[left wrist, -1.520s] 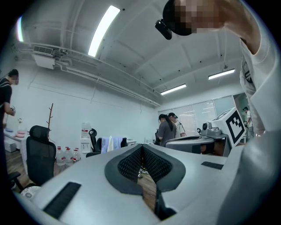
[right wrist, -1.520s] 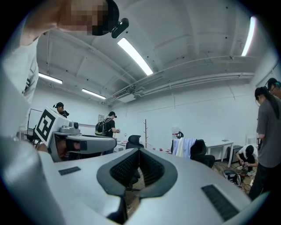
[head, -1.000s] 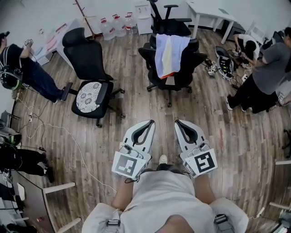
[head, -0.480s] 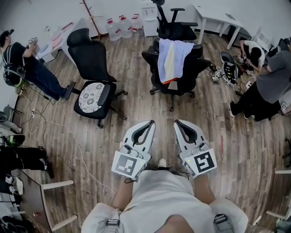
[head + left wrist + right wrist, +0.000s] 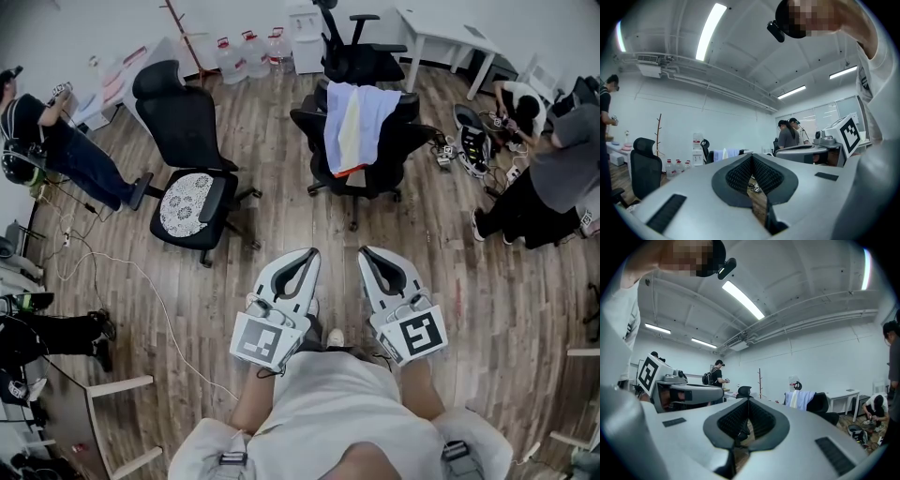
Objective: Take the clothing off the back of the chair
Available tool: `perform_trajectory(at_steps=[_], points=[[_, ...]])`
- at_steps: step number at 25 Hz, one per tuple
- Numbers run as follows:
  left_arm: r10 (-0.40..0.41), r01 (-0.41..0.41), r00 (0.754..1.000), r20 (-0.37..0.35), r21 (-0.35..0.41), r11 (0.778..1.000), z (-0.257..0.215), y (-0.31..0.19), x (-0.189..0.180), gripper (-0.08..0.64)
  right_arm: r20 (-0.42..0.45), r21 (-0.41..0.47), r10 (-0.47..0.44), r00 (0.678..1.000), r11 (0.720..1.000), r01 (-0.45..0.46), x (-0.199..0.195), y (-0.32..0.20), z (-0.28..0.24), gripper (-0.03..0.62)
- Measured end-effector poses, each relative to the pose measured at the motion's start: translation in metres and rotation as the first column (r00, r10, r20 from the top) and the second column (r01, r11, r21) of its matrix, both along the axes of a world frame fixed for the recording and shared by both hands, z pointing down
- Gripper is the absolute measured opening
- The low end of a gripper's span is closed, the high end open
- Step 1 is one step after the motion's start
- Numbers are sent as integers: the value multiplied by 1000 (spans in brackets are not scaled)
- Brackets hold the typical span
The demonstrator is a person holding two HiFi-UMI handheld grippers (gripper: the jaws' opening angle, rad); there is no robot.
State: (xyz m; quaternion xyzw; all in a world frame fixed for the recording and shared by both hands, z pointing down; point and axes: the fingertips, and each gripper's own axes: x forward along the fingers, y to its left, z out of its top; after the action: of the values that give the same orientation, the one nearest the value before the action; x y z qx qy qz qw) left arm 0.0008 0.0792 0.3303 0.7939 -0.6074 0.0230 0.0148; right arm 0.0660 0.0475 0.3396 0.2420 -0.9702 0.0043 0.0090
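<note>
Clothing (image 5: 356, 122) drapes the chair (image 5: 410, 127) back (left gripper (image 5: 308, 253) and right gripper (image 5: 367, 253) closed, empty).

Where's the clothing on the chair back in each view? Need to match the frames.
Head view: clothing, upper centre, slightly right.
Left gripper view: clothing, small, left of centre, by the far wall.
Right gripper view: clothing, right of centre.
Shared landmark: branched coat stand, left of the clothing in all three.

Water jugs (image 5: 253, 53), coat stand (image 5: 185, 42), white desk (image 5: 445, 33)
</note>
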Motion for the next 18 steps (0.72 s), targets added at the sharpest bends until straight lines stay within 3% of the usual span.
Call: perform_trajectory(at_steps=[18], points=[[71, -71, 997, -8, -17, 997, 12, -59, -54, 18, -23, -18, 84, 996, 996, -84, -48, -56, 12, 21]])
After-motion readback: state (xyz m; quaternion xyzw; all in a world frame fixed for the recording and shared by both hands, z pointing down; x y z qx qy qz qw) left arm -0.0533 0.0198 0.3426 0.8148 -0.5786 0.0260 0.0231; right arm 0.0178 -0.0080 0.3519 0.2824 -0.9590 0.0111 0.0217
